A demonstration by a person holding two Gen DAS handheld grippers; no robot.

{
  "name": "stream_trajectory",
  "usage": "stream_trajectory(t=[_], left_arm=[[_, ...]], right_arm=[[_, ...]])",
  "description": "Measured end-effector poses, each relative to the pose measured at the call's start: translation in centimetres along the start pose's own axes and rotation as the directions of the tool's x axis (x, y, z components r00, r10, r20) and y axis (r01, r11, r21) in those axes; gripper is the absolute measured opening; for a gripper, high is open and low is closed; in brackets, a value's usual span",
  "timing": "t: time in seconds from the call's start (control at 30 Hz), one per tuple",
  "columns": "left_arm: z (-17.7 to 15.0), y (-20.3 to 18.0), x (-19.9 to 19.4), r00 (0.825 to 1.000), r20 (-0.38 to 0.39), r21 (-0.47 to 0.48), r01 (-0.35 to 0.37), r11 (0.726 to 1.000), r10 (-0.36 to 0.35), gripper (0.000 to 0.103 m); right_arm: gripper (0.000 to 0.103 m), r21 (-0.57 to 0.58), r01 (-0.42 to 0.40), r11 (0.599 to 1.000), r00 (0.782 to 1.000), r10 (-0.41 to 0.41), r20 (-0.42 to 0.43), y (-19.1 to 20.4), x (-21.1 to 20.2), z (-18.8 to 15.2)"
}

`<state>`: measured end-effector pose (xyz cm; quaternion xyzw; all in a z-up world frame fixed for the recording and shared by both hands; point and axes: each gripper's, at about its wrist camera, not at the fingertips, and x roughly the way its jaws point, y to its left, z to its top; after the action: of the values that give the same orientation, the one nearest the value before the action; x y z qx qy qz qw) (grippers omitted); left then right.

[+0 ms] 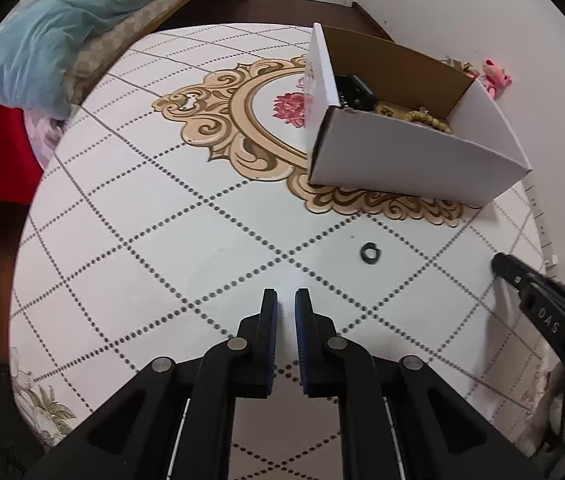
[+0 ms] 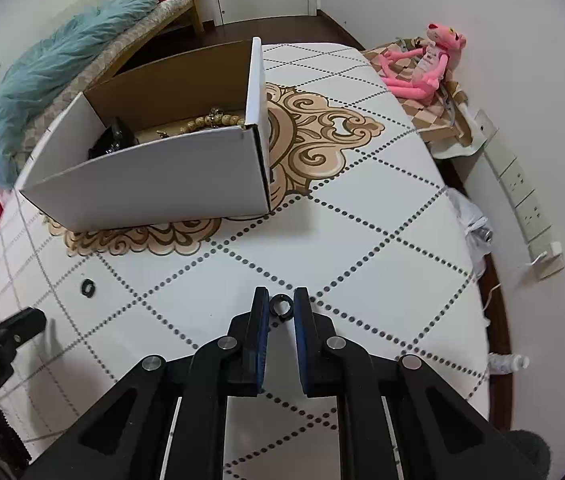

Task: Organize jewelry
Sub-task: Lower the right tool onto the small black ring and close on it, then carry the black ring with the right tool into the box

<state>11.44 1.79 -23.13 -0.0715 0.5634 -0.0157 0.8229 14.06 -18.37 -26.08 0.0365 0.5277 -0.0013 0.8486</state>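
the right gripper (image 2: 281,300) brackets a small black ring (image 2: 281,305), jaws parted, not clamped, near the table (image 2: 382,240) front edge. the left gripper (image 1: 285,300) hangs empty, slightly parted. another ring (image 1: 370,253) lies toward the box (image 1: 402,156). squeeze off-centre and it may skitter away.

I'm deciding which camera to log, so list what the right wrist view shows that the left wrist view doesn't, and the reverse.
Only the right wrist view: a small black ring between the right tool fingers, and the wall outlets.

Only the left wrist view: the left tool, open and holding nothing.

Both: the white box with beads inside, another black ring lying on the table, and the pink plush toy.
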Motion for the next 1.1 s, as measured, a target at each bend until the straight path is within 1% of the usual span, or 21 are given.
stream_trajectory(t=[0.07, 0.13, 0.17, 0.2, 0.23, 0.27, 0.3, 0.37, 0.43, 0.53, 0.57, 0.6, 0.63, 0.7, 0.9, 1.0, 1.1], left_arm=[[0.4, -0.2, -0.1, 0.999, -0.005, -0.029, 0.04, 0.999, -0.04, 0.008], [0.8, -1.1, -0.1, 0.998, -0.007, -0.019, 0.058, 0.998, -0.058, 0.013], [1.1, -1.8, -0.1, 0.998, 0.0, -0.005, 0.055, 0.998, -0.055, 0.02], [1.3, -2.4, 0.0, 0.999, 0.004, 0.009, 0.051, 0.999, -0.051, 0.034], [1.6, -3.1, 0.3, 0.999, 0.003, 0.025, 0.044, 0.999, -0.044, 0.041], [1.8, -3.6, 0.5, 0.999, 0.003, 0.039, 0.046, 0.998, -0.046, 0.052], [1.9, -3.9, 0.8, 0.999, 0.003, 0.049, 0.042, 0.998, -0.042, 0.052], [2.3, -4.7, 1.7, 1.0, -0.003, 0.082, 0.023, 0.996, -0.023, 0.052], [2.6, -5.1, 2.5, 1.0, -0.012, 0.095, 0.004, 0.995, -0.003, 0.052], [2.5, -5.6, 2.6, 1.0, 0.018, 0.122, -0.007, 0.992, 0.005, 0.051], [2.4, -5.6, 2.7, 1.0, 0.02, 0.124, -0.004, 0.992, 0.002, 0.046], [2.3, -5.7, 2.6, 1.0, 0.031, 0.13, -0.007, 0.992, 0.003, 0.028], [2.3, -5.8, 2.6, 0.999, 0.038, 0.138, -0.009, 0.99, 0.004, 0.021], [2.2, -6.0, 2.6, 0.999, 0.042, 0.15, -0.014, 0.989, 0.007, 0.01], [2.1, -5.7, 1.8, 0.998, 0.061, 0.134, 0.012, 0.991, -0.02, 0.01], [2.3, -5.6, 0.4, 0.996, 0.08, 0.129, 0.04, 0.991, -0.05, 0.01], [3.0, -5.9, -2.1, 0.989, 0.104, 0.122, 0.092, 0.988, -0.105, 0.01]], right_arm=[[0.013, 0.015, -0.013, 1.0, 1.0, 0.013, 0.007, -0.3, -0.4, 0.0], [0.013, 0.028, -0.025, 0.999, 1.0, 0.024, 0.019, -0.3, -1.0, -0.1], [0.013, 0.033, -0.026, 0.999, 0.999, 0.026, 0.024, -0.3, -1.4, -0.1], [0.013, 0.036, -0.026, 0.999, 0.999, 0.025, 0.027, -0.4, -1.6, -0.1], [0.013, 0.038, -0.026, 0.999, 0.999, 0.025, 0.027, -0.5, -1.8, -0.2], [0.013, 0.041, -0.023, 0.999, 0.999, 0.022, 0.027, -0.6, -1.8, -0.2], [0.013, 0.046, -0.017, 0.999, 1.0, 0.016, 0.026, -0.8, -1.9, -0.2], [0.013, 0.062, -0.011, 0.998, 1.0, 0.01, 0.022, -1.5, -1.8, 0.0], [0.013, 0.07, -0.004, 0.998, 1.0, 0.002, 0.019, -2.0, -1.7, 0.1], [0.013, 0.078, 0.005, 0.997, 1.0, -0.006, 0.016, -2.5, -1.7, 0.2], [0.013, 0.08, 0.006, 0.997, 1.0, -0.008, 0.016, -2.6, -1.7, 0.2], [0.013, 0.082, 0.007, 0.997, 1.0, -0.009, 0.015, -2.8, -1.7, 0.2], [0.013, 0.081, 0.01, 0.997, 1.0, -0.011, 0.015, -2.8, -1.7, 0.2], [0.013, 0.083, 0.009, 0.996, 1.0, -0.01, 0.016, -3.0, -1.6, 0.3], [0.013, 0.084, -0.005, 0.996, 0.999, 0.002, 0.032, -2.8, -2.1, 0.7], [0.013, 0.088, -0.029, 0.996, 0.999, 0.025, 0.048, -2.6, -3.1, 0.9], [0.013, 0.096, -0.073, 0.993, 0.995, 0.066, 0.075, -2.4, -4.8, 1.7]])
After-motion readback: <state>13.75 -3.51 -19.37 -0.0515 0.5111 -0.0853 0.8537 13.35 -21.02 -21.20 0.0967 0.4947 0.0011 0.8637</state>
